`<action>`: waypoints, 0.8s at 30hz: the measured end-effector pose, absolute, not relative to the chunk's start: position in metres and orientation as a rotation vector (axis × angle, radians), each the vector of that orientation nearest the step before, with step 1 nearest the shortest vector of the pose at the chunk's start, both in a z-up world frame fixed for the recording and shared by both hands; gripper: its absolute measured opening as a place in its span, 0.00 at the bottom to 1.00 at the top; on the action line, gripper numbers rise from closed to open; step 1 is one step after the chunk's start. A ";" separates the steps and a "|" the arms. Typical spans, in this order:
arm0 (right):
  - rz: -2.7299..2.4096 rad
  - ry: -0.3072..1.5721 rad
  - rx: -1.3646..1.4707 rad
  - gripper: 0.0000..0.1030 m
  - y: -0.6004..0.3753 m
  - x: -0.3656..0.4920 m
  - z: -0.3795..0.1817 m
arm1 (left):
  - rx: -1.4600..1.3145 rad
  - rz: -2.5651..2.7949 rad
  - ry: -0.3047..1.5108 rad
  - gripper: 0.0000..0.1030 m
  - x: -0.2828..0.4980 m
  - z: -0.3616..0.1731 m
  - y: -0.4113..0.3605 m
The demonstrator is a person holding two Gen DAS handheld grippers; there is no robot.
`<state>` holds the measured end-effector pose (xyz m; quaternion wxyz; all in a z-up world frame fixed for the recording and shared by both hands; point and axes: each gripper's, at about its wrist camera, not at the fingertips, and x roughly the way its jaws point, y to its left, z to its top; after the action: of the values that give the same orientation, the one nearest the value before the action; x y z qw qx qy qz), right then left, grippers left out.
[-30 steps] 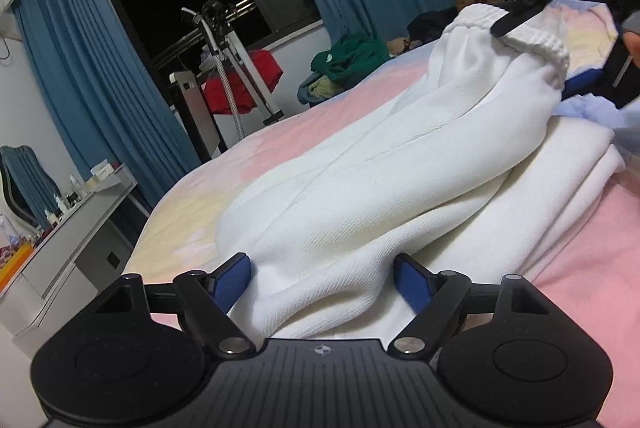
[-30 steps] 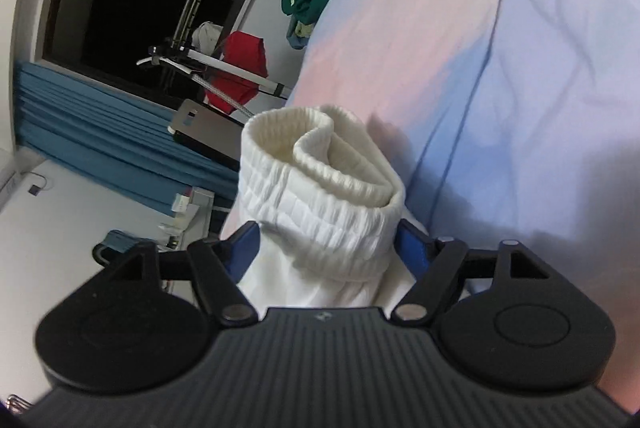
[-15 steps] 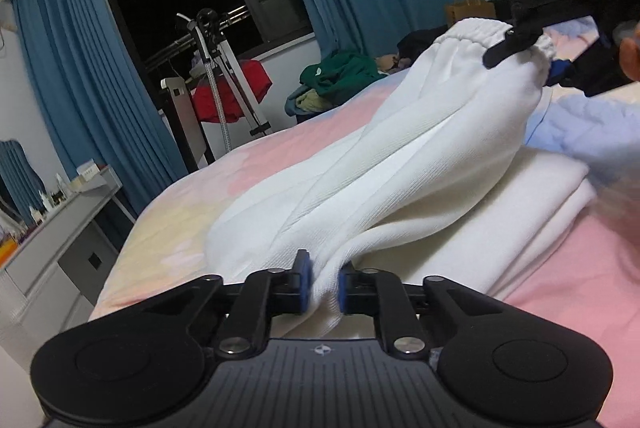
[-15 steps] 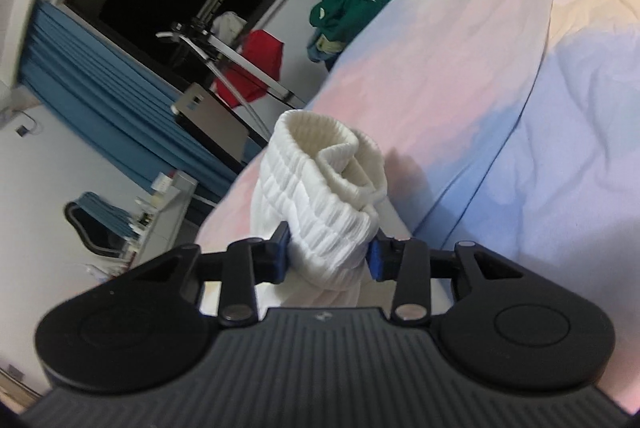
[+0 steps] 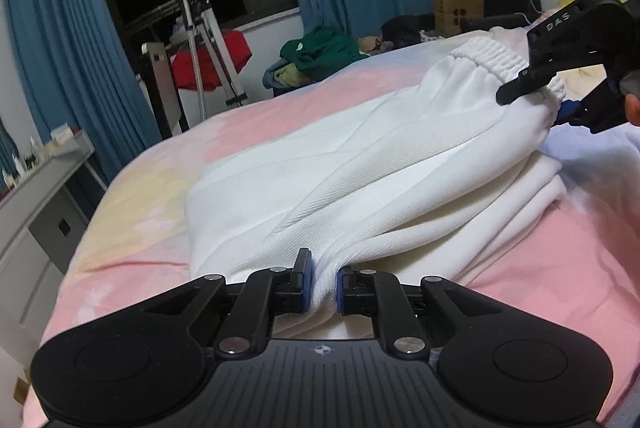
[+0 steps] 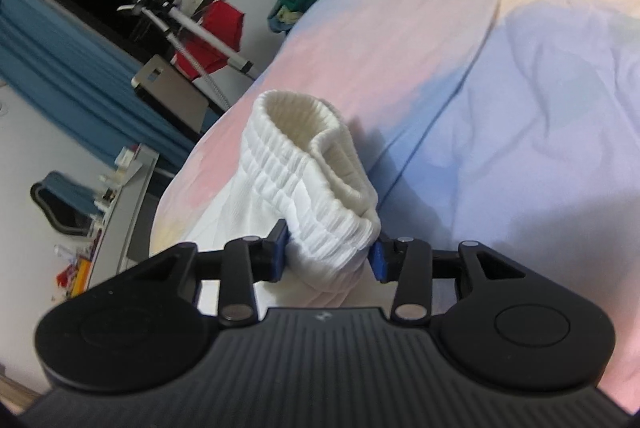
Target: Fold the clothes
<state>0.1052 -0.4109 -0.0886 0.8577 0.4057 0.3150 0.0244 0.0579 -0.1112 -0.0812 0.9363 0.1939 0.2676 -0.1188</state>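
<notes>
White sweatpants (image 5: 360,180) lie folded on a pastel pink, yellow and blue bedsheet (image 5: 152,196). My left gripper (image 5: 320,282) is shut on a bunched fold at the pants' near end. My right gripper (image 6: 330,254) is shut on the pants' elastic waistband (image 6: 316,180) and holds it raised above the bed. In the left wrist view the right gripper (image 5: 556,84) shows at the far right, clamped on the waistband (image 5: 492,58). The cloth stretches between the two grippers.
A pile of green clothes (image 5: 320,48) sits beyond the bed's far edge. A garment steamer stand with a red garment (image 5: 208,60) is by the window and blue curtains. A grey desk (image 5: 36,188) stands at the left. A paper bag (image 5: 456,8) is at the back.
Both grippers closed on the pants from open a second ago. The right gripper then carried the waistband lower and to the right, pulling the cloth flatter.
</notes>
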 end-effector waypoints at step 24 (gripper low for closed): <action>0.168 0.760 0.713 0.42 -0.383 0.126 -0.099 | -0.191 -0.304 0.616 0.94 0.087 -0.048 -0.025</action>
<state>0.1257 -0.3831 -0.0990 0.8639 0.3403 0.3625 0.0802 0.0867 -0.0253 -0.0483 0.9371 -0.0933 0.3015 -0.1489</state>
